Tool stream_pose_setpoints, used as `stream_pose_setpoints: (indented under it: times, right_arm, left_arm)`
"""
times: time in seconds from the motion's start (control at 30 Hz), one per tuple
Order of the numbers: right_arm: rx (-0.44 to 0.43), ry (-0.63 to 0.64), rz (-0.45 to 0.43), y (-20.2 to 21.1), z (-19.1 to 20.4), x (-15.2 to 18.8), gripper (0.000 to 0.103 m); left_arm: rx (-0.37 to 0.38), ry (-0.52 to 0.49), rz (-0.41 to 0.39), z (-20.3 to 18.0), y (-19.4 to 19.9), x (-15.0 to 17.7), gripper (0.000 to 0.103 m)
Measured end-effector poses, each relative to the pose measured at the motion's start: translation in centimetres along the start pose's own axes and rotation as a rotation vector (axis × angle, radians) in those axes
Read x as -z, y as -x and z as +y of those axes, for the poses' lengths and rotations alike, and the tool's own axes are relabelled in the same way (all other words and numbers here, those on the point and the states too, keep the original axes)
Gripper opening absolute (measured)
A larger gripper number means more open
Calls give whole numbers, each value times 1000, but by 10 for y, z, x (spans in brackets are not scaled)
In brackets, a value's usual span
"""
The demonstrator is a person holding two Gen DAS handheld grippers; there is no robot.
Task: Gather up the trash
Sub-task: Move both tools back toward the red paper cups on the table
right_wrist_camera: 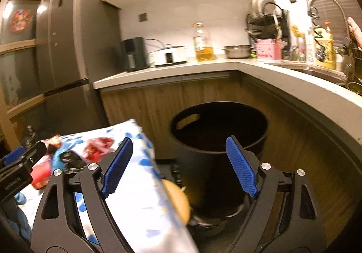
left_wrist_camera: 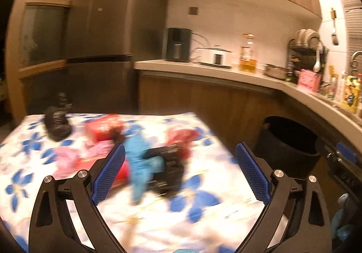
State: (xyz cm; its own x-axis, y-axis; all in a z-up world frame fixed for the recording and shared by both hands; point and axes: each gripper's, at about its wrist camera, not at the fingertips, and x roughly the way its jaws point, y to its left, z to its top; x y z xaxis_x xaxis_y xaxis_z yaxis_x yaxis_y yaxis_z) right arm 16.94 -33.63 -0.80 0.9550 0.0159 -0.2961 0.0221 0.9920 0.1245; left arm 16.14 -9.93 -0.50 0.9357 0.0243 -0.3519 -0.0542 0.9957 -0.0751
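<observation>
Left gripper (left_wrist_camera: 179, 171) spread wide, empty, over floral table (left_wrist_camera: 34, 162), blurred trash pile (left_wrist_camera: 156, 158) at 12 o'clock just beyond its fingertips; right gripper (right_wrist_camera: 178, 167) also spread, empty, black bin (right_wrist_camera: 217, 140) at 12 o'clock past the table edge.

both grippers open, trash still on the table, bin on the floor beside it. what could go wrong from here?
1. The pile is jumbled: the left gripper may snag several pieces or the floral cloth.
2. The black bin sits below the table edge; a loose drop could miss.
3. The dark bottle could topple.
</observation>
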Motion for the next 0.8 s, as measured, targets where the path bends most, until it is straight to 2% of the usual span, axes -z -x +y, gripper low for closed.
stream_pose_setpoints:
  times: [0.23, 0.5, 0.8]
  right_arm:
    - [-157, 62, 10, 8, 71, 19, 90]
    - [-358, 183, 59, 0, 167, 47, 98]
    - [-436, 273, 129, -34, 240, 63, 98]
  left_arm:
    - [-148, 59, 7, 75, 27, 16, 94]
    - [-247, 145, 6, 143, 53, 30, 94]
    - [-298, 186, 20, 185, 64, 41, 94]
